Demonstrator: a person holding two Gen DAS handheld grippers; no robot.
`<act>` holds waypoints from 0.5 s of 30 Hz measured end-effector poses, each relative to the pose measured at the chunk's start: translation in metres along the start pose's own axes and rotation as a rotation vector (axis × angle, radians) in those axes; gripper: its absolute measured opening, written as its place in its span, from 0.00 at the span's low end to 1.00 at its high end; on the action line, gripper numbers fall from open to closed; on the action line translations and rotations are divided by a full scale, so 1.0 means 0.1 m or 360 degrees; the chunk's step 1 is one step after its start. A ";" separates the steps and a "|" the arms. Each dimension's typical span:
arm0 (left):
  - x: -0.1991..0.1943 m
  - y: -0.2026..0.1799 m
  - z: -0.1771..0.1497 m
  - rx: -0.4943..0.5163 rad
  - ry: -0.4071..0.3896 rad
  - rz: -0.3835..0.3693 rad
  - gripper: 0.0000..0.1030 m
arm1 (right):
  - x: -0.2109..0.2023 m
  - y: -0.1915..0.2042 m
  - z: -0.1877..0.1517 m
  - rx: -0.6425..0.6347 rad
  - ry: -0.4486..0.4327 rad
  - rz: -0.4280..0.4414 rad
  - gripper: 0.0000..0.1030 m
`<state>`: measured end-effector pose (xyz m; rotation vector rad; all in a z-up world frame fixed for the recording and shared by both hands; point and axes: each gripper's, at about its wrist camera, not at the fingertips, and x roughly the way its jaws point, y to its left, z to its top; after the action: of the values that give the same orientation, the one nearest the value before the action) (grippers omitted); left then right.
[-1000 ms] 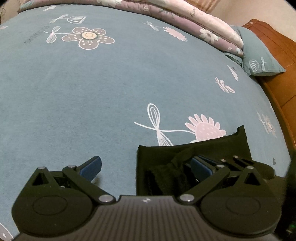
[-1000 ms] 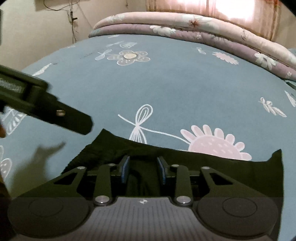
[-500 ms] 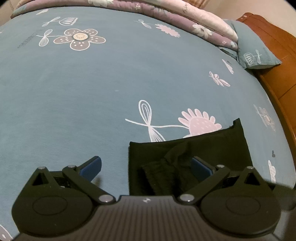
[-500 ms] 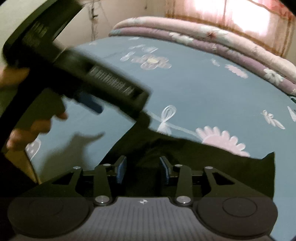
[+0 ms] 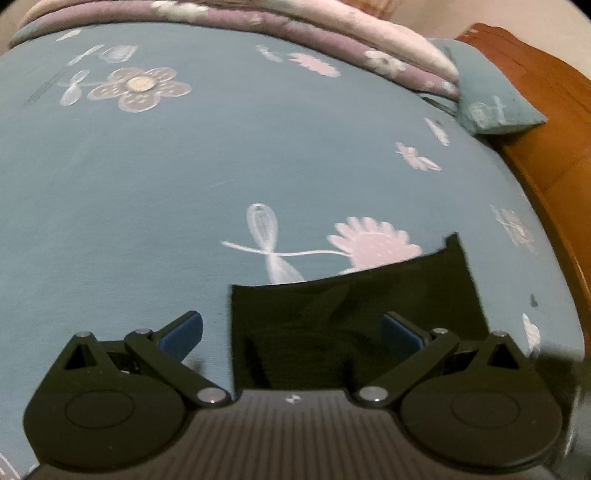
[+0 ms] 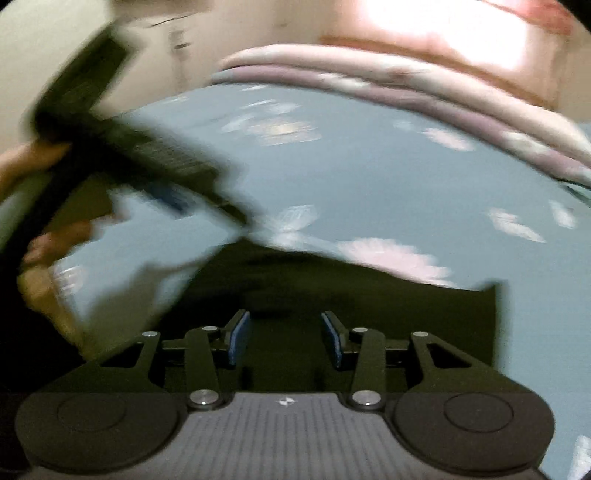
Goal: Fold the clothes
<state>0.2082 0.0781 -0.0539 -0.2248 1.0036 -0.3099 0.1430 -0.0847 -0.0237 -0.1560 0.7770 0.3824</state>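
A black garment point(image 5: 351, 295) lies folded into a flat rectangle on the blue-grey flowered bed sheet point(image 5: 184, 184). My left gripper point(image 5: 290, 325) hovers over its left edge, wide open and empty, with its right finger above the cloth and its left finger above bare sheet. My right gripper point(image 6: 285, 325) hangs above the same garment point(image 6: 369, 295). Its jaws are opening and its blue pads stand apart with nothing pinched between them. A person's hand point(image 6: 44, 236) holds the left tool, blurred, at the upper left of the right wrist view.
A folded pink and purple quilt point(image 5: 332, 33) lies along the far side of the bed. A blue-grey pillow point(image 5: 491, 103) leans on the orange wooden bed frame point(image 5: 546, 129) at the right. Bright curtains point(image 6: 443, 37) hang behind the bed.
The right gripper's jaws have widened and it has pulled back and up from the garment. The left gripper has also drawn away slightly. The garment's bunched part now lies flat.
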 end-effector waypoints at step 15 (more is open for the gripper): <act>0.61 -0.72 -0.21 0.0462 0.0318 -0.0051 0.99 | 0.81 -2.11 -0.03 0.0722 0.0023 -0.0132 0.40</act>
<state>0.2102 -0.0118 -0.0897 0.0547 1.1384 -0.5095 0.2764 -0.2574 -0.0833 0.2338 0.8497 0.1200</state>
